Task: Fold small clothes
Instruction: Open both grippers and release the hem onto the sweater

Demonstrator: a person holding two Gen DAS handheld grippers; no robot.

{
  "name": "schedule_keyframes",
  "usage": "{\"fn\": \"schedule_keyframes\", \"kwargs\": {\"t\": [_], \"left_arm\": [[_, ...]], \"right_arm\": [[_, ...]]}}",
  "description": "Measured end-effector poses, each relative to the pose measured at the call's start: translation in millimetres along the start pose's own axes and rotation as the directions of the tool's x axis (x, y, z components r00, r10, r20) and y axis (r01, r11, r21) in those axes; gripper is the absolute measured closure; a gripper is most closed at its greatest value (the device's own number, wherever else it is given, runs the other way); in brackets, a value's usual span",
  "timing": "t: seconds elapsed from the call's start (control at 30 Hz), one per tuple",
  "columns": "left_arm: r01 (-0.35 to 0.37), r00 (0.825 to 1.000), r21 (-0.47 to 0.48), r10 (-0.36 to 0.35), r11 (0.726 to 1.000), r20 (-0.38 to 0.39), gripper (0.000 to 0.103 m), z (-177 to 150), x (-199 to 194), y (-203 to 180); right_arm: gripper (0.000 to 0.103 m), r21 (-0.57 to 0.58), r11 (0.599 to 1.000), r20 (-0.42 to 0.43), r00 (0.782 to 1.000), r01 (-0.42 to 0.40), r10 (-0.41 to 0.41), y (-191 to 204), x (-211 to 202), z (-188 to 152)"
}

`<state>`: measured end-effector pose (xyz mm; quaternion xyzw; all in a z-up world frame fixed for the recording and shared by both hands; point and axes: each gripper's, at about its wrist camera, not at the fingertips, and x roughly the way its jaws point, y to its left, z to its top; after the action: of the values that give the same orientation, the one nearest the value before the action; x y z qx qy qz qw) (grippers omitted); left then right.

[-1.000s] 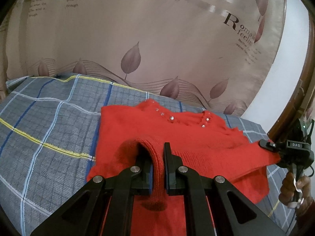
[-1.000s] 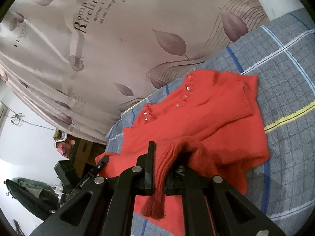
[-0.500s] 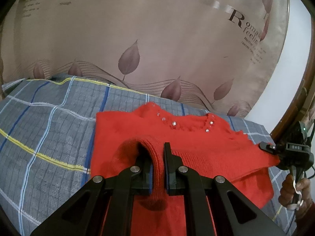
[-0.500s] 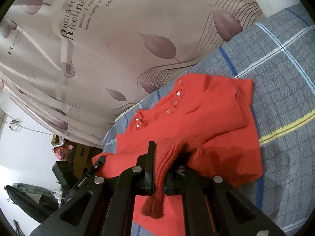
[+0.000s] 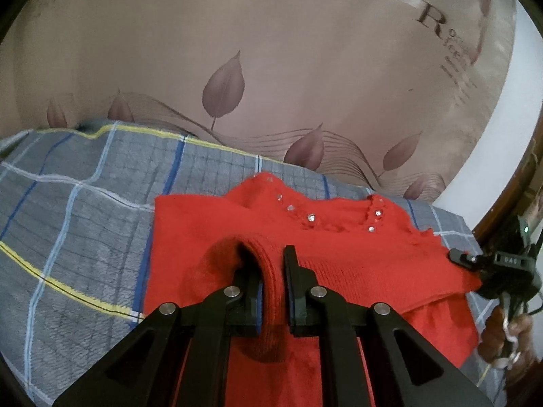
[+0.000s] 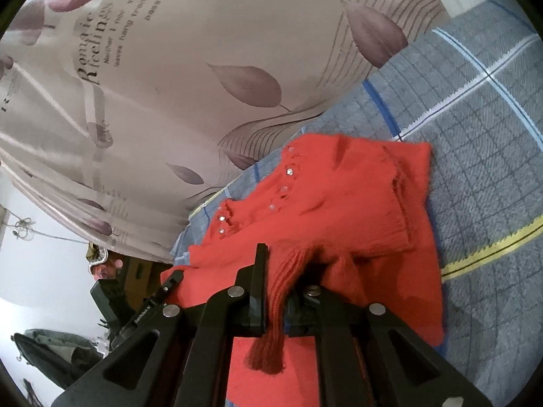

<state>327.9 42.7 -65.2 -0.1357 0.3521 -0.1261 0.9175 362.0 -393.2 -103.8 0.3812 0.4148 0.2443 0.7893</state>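
Ribbed red knit fills the bottom of both wrist views. In the left wrist view our left gripper (image 5: 271, 271) is clamped on a fold of the red sweater (image 5: 339, 254), though its jaws have just been easing a little wider, with the knit between the pads. In the right wrist view our right gripper (image 6: 281, 271) pinches another ribbed fold, whose loose end hangs below the jaws at lower centre.

Beyond the fingers, the sweater lies spread on the grey plaid blanket (image 5: 85, 237), its bead-trimmed neckline (image 5: 339, 213) toward the far side. At the right edge of the left view we see the other gripper's black tip at the sweater's edge, with a hand (image 5: 505, 335) below it.

Behind the blanket hangs a beige curtain (image 5: 271, 68) printed with leaves and lettering, filling the upper half of each frame.
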Motion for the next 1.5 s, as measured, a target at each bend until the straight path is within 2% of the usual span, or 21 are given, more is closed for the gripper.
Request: {"fn": "schedule_keyframes", "kwargs": {"t": [0.13,0.2,0.27,0.33,0.37,0.43,0.63,0.87,0.97,1.03,1.1,1.17,1.23,1.37,1.43,1.5], "left_arm": [[0.026,0.999,-0.045,-0.027,0.999,-0.025,0.084,9.2,6.1,5.1],[0.048,0.998,-0.091,-0.051,0.995,-0.026,0.080,15.6,6.7,10.6],[0.085,0.995,-0.173,-0.091,0.981,-0.027,0.066,20.0,6.8,20.1],[0.133,0.991,-0.268,-0.137,0.954,0.004,0.056,24.3,5.1,32.4],[0.141,0.990,-0.306,-0.139,0.942,0.028,0.055,27.9,3.9,38.6],[0.129,0.992,-0.316,-0.120,0.940,0.048,0.053,34.4,3.4,42.6],[0.058,0.996,-0.276,-0.038,0.959,0.076,0.046,47.8,2.2,46.4],[-0.001,0.999,-0.217,0.013,0.976,0.051,0.041,19.4,-28.3,64.4],[0.126,0.992,-0.156,-0.120,0.980,0.050,0.041,2.0,-49.6,50.1],[0.210,0.977,-0.025,-0.211,0.977,-0.028,0.041,-7.4,-52.4,17.7],[0.294,0.951,0.060,-0.286,0.954,-0.116,0.041,-16.0,-43.3,-14.3],[0.320,0.940,0.087,-0.305,0.943,-0.149,0.041,-18.7,-30.6,-31.9],[0.318,0.937,0.086,-0.300,0.944,-0.180,0.041,-15.1,-6.5,-43.0],[0.244,0.951,0.041,-0.230,0.969,-0.205,0.041,0.3,33.3,-29.9],[0.183,0.971,0.032,-0.176,0.983,-0.161,0.041,13.3,39.2,-15.3],[0.116,0.991,0.002,-0.116,0.993,-0.070,0.041,27.2,28.9,8.6]], "right_arm": [[0.092,0.062,0.996,0.011,0.997,-0.071,0.070,-11.6,0.2,4.4],[0.088,0.111,0.987,0.049,0.992,-0.117,0.112,-20.4,-3.3,8.0],[0.071,0.156,0.973,0.086,0.984,-0.167,0.155,-29.4,-6.8,11.7],[0.061,0.196,0.958,0.132,0.974,-0.210,0.186,-38.2,-11.1,14.8],[0.061,0.200,0.957,0.147,0.972,-0.210,0.183,-39.8,-12.9,16.2],[0.061,0.200,0.960,0.161,0.973,-0.196,0.165,-41.6,-14.8,20.8],[0.061,0.180,0.970,0.170,0.977,-0.160,0.130,-40.7,-23.9,16.0],[0.060,0.046,0.995,0.135,0.988,-0.087,0.080,-16.9,-51.8,-24.8],[0.058,-0.015,0.997,0.109,0.991,-0.077,0.078,-2.8,-56.2,-47.3],[0.054,-0.054,0.997,0.091,0.994,-0.060,0.064,5.6,-52.4,-61.4],[0.052,-0.094,0.995,0.073,0.997,-0.028,0.035,11.7,-45.0,-70.5],[0.051,-0.129,0.992,0.051,0.999,0.000,0.006,15.8,-36.0,-79.0],[0.051,-0.138,0.990,0.032,0.999,0.011,-0.006,15.5,-28.1,-85.5],[0.051,-0.148,0.989,0.041,0.999,-0.001,0.007,14.2,-29.7,-88.8],[0.049,-0.128,0.992,0.047,0.999,-0.013,0.020,8.3,-30.7,-88.7],[0.049,-0.095,0.995,0.050,0.998,-0.034,0.039,1.0,-31.1,-88.1]]}}
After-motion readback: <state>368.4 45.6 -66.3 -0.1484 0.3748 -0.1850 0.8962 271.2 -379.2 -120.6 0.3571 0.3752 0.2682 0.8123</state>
